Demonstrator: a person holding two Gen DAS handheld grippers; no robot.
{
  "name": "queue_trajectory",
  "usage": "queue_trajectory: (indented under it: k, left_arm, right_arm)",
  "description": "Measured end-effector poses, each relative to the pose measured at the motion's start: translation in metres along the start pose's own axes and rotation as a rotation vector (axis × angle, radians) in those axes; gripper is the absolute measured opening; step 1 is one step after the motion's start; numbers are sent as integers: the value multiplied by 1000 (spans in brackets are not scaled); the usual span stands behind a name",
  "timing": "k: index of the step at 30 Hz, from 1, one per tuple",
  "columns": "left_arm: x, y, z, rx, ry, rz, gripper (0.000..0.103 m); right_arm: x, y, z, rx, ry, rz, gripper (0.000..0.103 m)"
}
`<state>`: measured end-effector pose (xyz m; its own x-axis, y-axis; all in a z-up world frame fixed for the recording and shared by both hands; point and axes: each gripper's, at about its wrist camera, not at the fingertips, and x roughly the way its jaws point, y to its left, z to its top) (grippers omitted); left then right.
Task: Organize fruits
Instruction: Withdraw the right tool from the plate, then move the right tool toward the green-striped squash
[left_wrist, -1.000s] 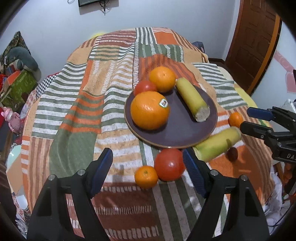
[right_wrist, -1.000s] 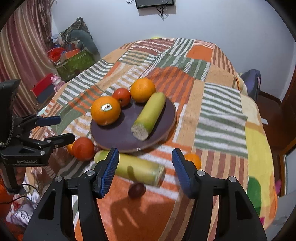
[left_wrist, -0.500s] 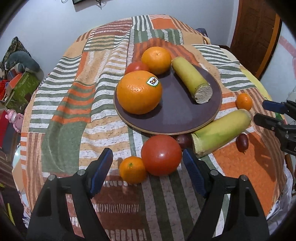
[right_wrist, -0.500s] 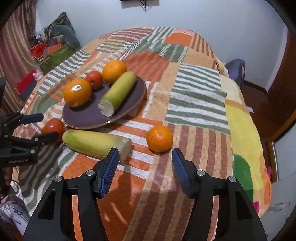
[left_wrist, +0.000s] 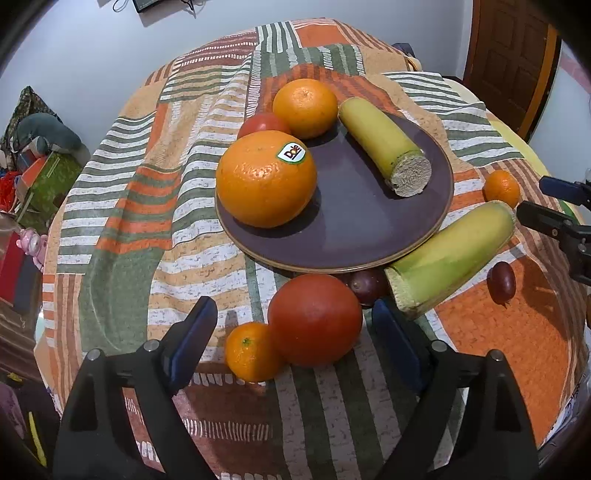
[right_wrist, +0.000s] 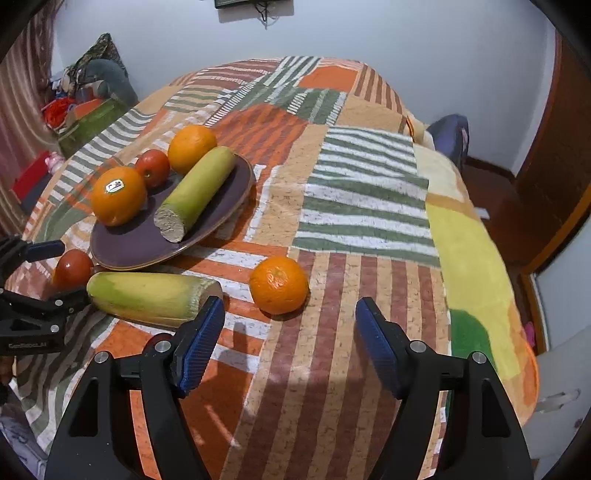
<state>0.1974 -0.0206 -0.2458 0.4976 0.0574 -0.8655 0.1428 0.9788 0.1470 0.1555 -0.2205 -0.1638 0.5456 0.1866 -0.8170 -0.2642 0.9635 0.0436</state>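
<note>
A bed (right_wrist: 369, 206), spread with a patchwork cover (left_wrist: 147, 229) of orange, green, brown and white stripes, filled a small room with pale blue-grey walls (right_wrist: 369, 37). A brown wooden door (left_wrist: 513, 55) stood at the far right corner, and bags and boxes (left_wrist: 37, 155) were piled on the floor to the left.

One dark purple plate (left_wrist: 354, 229) lay on the cover. On it sat one large orange (left_wrist: 266, 179) with a sticker, one medium orange (left_wrist: 304, 107), one small tomato (left_wrist: 263, 123) between and behind them, and one cut yellow-green gourd piece (left_wrist: 384, 146).

Off the plate lay a second gourd piece (left_wrist: 452, 254), touching the plate's near rim. One big tomato (left_wrist: 314, 319) rested just in front of the plate, with a small mandarin (left_wrist: 249, 350) touching its left side. A second mandarin (right_wrist: 279, 284) lay alone on the right, near the gourd's far end. Two dark purple grapes showed: one (left_wrist: 364, 286) tucked between the tomato, plate and gourd, another (left_wrist: 501, 282) apart on an orange patch.

That made two gourd pieces, two tomatoes, two oranges, two mandarins and two grapes.

The left tongs (left_wrist: 293, 345) were spread wide, empty, around the big tomato and its mandarin. The right tongs (right_wrist: 288, 343) were also wide and empty, just short of the lone mandarin.
</note>
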Motion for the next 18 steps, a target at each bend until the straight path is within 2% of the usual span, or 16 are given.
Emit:
queue_trajectory:
  k: [5,8,18]
  left_arm:
    - [-1,-2,1,10,-2,6,87]
    - [-2,-3,2,23,-6,15,87]
    - [-16,-24,16,59,-50,-37,87]
  right_arm:
    - [10,5,-3,-10,42,37,70]
    - [9,7,-3,-6,37,30,70]
    - [-11,-18,-19,53,33,50,69]
